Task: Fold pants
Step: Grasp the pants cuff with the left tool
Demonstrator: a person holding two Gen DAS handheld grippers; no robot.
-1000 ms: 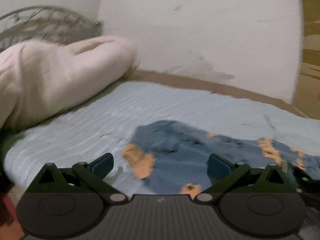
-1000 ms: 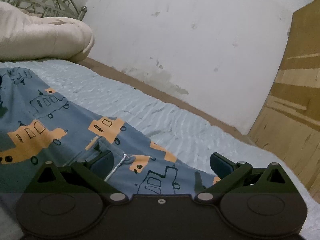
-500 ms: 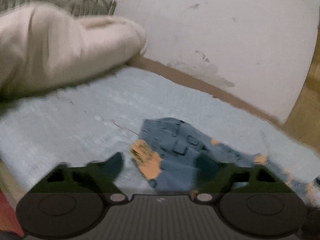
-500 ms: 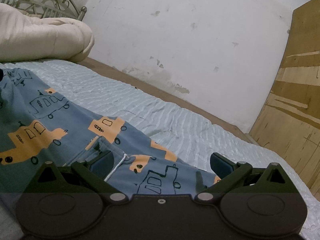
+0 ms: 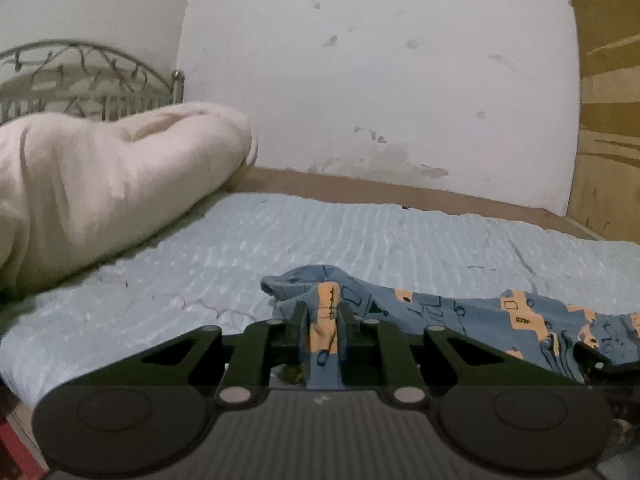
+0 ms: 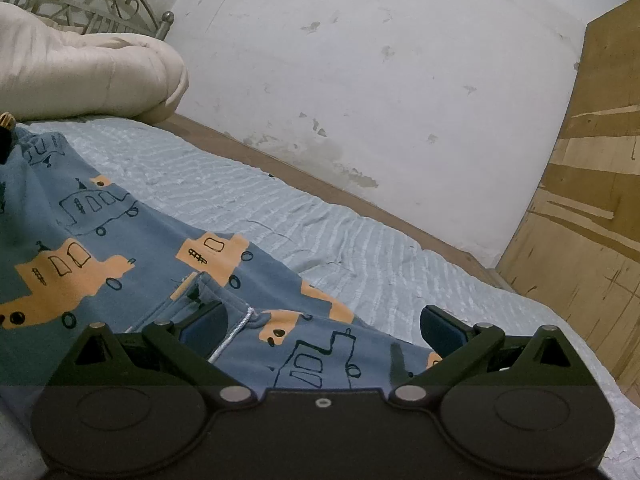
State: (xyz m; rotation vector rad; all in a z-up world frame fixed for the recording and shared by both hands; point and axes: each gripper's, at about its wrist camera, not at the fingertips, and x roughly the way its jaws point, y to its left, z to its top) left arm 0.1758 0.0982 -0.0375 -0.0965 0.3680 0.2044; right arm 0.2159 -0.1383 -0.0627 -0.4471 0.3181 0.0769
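Blue pants printed with orange vehicles lie across a light blue bed cover. In the left wrist view my left gripper has its jaws closing on a bunched fold of the pants' leg end, and the cloth is pinched upright between the pads. In the right wrist view the pants spread flat, with the waistband and a white drawstring near the camera. My right gripper stands open low over the waistband, with the cloth lying between its wide-apart fingers.
A cream duvet is heaped at the left by a metal headboard. A white scuffed wall runs behind the bed, and a wooden wardrobe stands at the right. Bare bed cover lies beyond the pants.
My left gripper went from wide open to pinched on the pants' leg end, which now stands bunched between the pads. The right gripper has kept still and open.
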